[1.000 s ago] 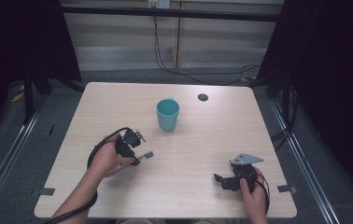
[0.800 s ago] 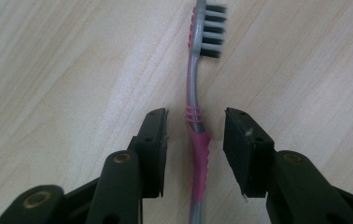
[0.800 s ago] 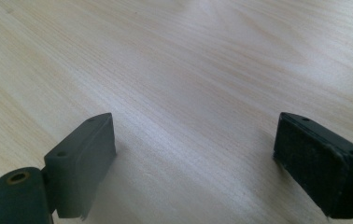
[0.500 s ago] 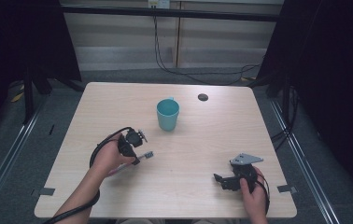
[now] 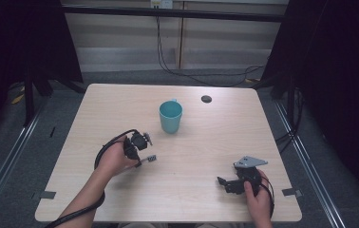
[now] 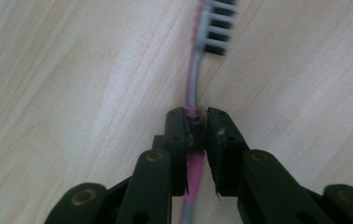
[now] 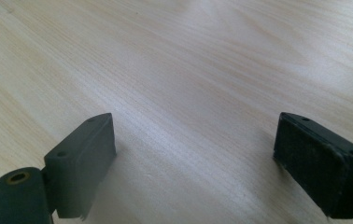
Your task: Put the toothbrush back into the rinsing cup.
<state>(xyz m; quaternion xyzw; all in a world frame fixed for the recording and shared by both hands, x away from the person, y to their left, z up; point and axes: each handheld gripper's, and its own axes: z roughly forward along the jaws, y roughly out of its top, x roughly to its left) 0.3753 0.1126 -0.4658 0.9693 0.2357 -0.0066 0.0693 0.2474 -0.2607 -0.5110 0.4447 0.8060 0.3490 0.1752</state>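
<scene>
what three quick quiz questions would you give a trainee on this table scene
1. True or false: the left gripper has its jaws closed on the toothbrush.
2. How do the right gripper jaws stand? A) wide apart with nothing between them B) clamped on the cup C) clamped on a cable
3. What colour is the cup on the table?

Key: 1 true, gripped on the handle, brush head beyond the jaws. 2 A. 3 teal, standing upright beyond the left gripper.

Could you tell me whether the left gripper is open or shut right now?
Shut on the toothbrush: the left gripper has just been closing, and its jaws pinch the pink-and-grey handle lying on the table.
</scene>
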